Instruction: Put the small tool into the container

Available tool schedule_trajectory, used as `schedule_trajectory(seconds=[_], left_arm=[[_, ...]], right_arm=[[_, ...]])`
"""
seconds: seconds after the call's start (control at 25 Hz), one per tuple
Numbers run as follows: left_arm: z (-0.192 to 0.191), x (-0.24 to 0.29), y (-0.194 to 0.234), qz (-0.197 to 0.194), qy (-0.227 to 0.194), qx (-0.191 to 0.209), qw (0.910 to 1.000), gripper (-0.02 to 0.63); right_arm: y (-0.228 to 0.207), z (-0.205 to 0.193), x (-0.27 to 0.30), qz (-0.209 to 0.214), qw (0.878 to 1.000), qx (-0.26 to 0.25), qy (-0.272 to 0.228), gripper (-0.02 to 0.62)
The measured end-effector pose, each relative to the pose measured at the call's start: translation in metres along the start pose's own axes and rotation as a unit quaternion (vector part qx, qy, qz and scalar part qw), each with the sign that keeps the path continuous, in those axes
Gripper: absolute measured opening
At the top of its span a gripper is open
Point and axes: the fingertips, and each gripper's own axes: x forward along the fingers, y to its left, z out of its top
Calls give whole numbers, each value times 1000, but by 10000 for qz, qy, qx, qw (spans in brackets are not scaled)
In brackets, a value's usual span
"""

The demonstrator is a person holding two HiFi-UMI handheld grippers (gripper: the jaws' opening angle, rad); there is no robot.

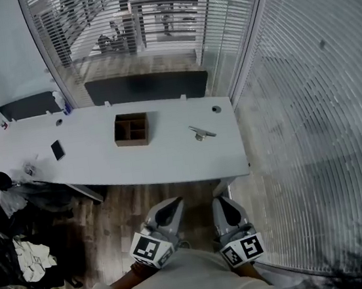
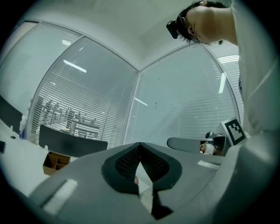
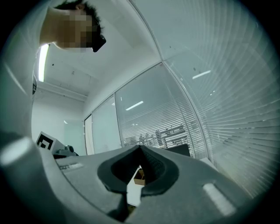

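Note:
A brown wooden container [image 1: 131,129] with several compartments stands in the middle of the white table [image 1: 104,164]. The small metal tool [image 1: 201,132] lies on the table to its right, apart from it. Both grippers hang low near my body, short of the table's front edge. The left gripper [image 1: 173,203] and the right gripper [image 1: 220,203] are both shut and hold nothing. Past the shut left gripper [image 2: 140,146], the container [image 2: 54,162] shows at the far left of the left gripper view. Between the closed tips of the right gripper [image 3: 140,148] a piece of the container [image 3: 140,176] peeks through.
A black phone [image 1: 57,149] and a small object [image 1: 30,169] lie on the table's left part, with a bottle [image 1: 67,108] at the back edge. Dark panels [image 1: 147,87] line the far side. Glass walls with blinds [image 1: 306,91] close in the right. Bags and clutter [image 1: 23,254] sit at lower left.

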Motion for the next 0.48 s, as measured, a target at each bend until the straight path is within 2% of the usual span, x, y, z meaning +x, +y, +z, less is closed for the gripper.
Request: schedule_trajectory(seconds=[0.48], left_arm=[[-2,35,49,16,-26,-63,10000,3]], right_arm=[[-21,-7,54,-78,9999,-112,25,0]])
